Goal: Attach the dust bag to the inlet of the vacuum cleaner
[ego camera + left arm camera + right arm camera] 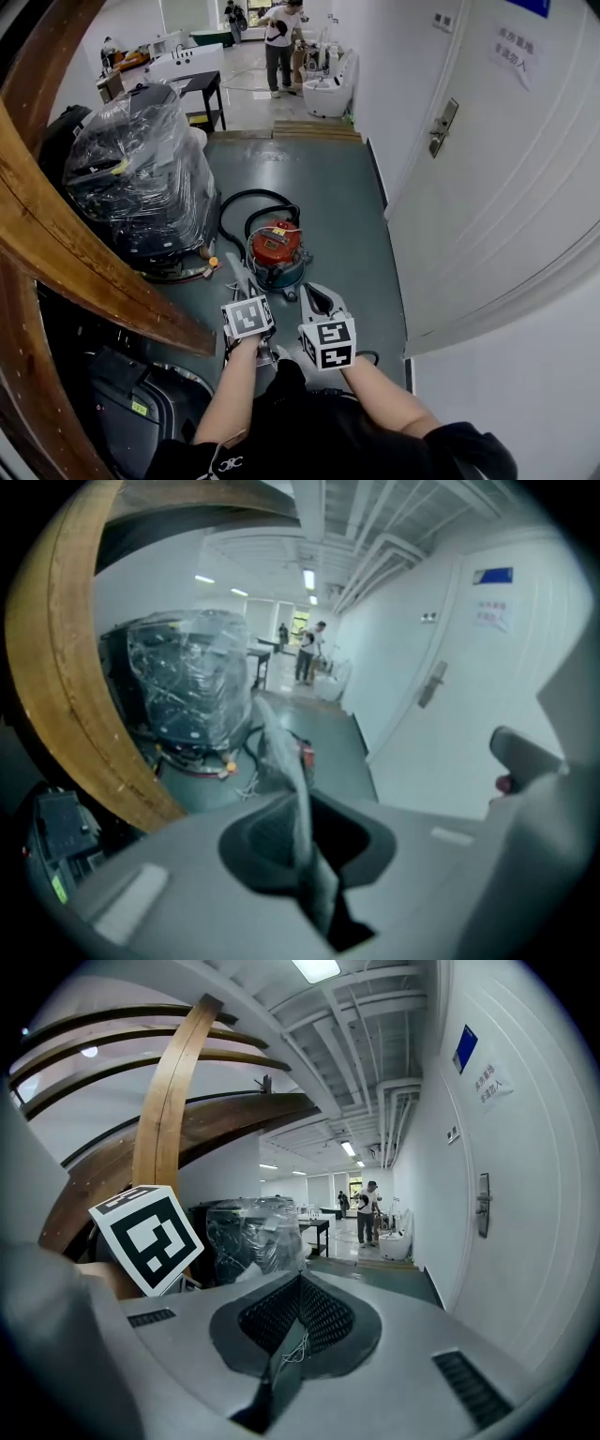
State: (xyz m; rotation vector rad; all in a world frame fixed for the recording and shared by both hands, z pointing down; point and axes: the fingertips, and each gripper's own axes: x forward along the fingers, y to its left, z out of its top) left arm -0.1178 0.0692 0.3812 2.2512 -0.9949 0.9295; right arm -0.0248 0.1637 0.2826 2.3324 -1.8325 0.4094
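Observation:
The vacuum cleaner (276,246), a round canister with a red top, stands on the grey floor ahead of both grippers; its red lid (302,753) shows in the left gripper view. My left gripper (236,274) is shut on a grey strip of the dust bag (287,771), which rises from between its jaws. My right gripper (317,298) is beside it, jaws closed, with a bit of grey cloth and white threads (294,1350) pinched between the pads. Both grippers are short of the vacuum and apart from it. Its inlet is not visible.
A black hose (246,200) loops behind the vacuum. A large plastic-wrapped machine (141,178) stands at the left, with curved wooden beams (66,253) nearer me. A white wall and door (506,169) run along the right. A person (278,42) stands far down the corridor.

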